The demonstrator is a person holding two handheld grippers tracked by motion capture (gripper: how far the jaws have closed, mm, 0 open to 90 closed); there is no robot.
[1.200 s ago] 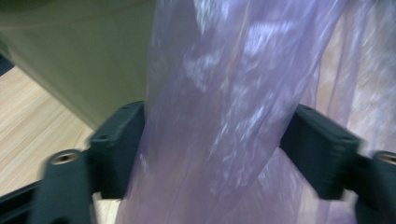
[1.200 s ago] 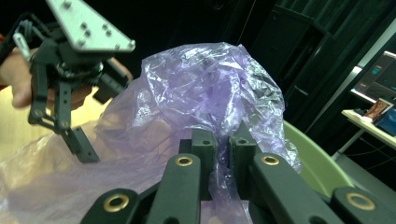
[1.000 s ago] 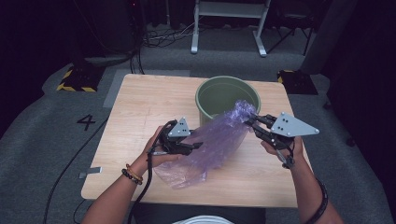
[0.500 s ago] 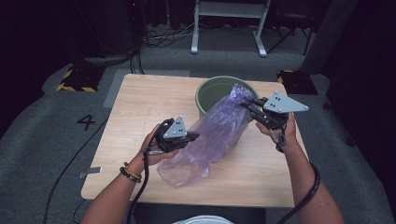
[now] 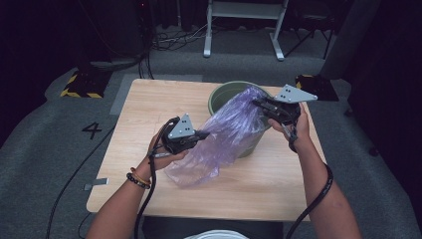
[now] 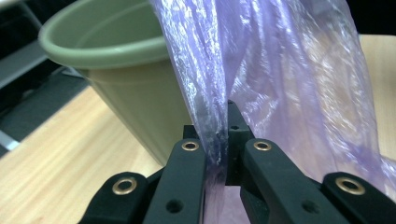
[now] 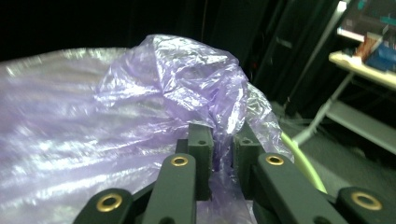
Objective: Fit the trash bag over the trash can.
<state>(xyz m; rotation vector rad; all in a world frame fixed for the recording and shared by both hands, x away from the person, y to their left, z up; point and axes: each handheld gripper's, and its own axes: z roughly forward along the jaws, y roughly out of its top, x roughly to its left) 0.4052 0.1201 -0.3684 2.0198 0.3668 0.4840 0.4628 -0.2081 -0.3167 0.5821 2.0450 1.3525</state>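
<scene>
A thin purple plastic bag (image 5: 224, 134) stretches between my two grippers across the wooden table (image 5: 149, 104), its upper end draped over a green bucket (image 5: 224, 92). My left gripper (image 5: 204, 134) is shut on the bag's near edge; its jaws have just been closing, and in the left gripper view (image 6: 223, 126) they pinch a fold of the bag (image 6: 289, 70) beside the bucket (image 6: 126, 93). My right gripper (image 5: 259, 103) is shut on the bag's bunched top over the bucket. Its jaws (image 7: 223, 135) have just eased slightly wider, with the film (image 7: 177, 74) still caught between them.
The bucket stands at the table's far middle. Behind the table are a white metal stand (image 5: 244, 25) and floor cables. A yellow-and-black striped block (image 5: 79, 82) lies at the back left, and a "4" (image 5: 93, 130) is marked on the grey floor.
The right gripper has carried the bag's top toward the far right, over the bucket. The left gripper has shut on the bag's edge and lifted a little.
</scene>
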